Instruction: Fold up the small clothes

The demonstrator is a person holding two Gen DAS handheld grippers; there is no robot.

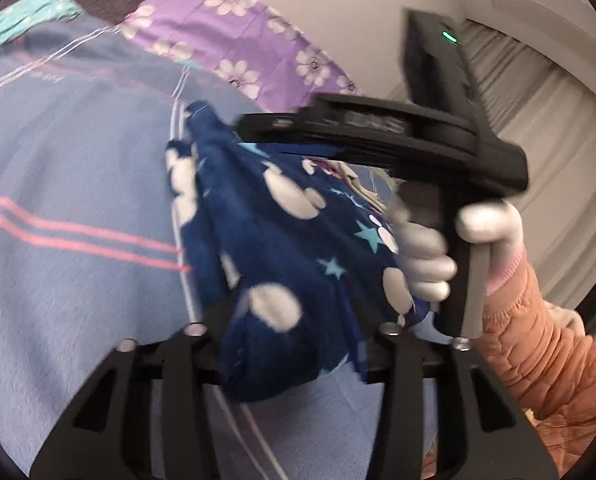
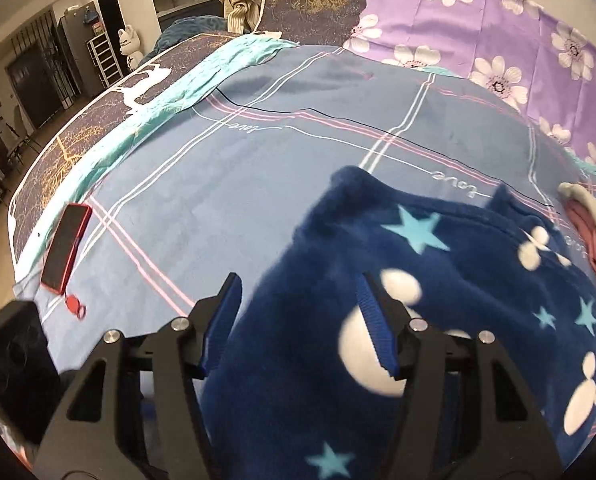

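Note:
A small navy fleece garment with white dots and teal stars (image 1: 282, 248) lies bunched on a blue plaid blanket (image 1: 66, 168). In the left wrist view the cloth drapes between the fingers of my left gripper (image 1: 294, 320), hiding the tips. The right gripper's black body (image 1: 381, 140) hovers over the garment, held by a white-gloved hand (image 1: 425, 260). In the right wrist view my right gripper (image 2: 301, 316) is open, its blue-padded fingers (image 2: 373, 320) spread over the garment (image 2: 437, 280), with cloth lying between them.
A red-cased phone (image 2: 66, 248) lies on the blanket (image 2: 238, 184) at the left. A purple flowered sheet (image 2: 497, 32) covers the far right. A red and grey garment (image 2: 589, 224) sits at the right edge. Room furniture stands beyond the bed's left side.

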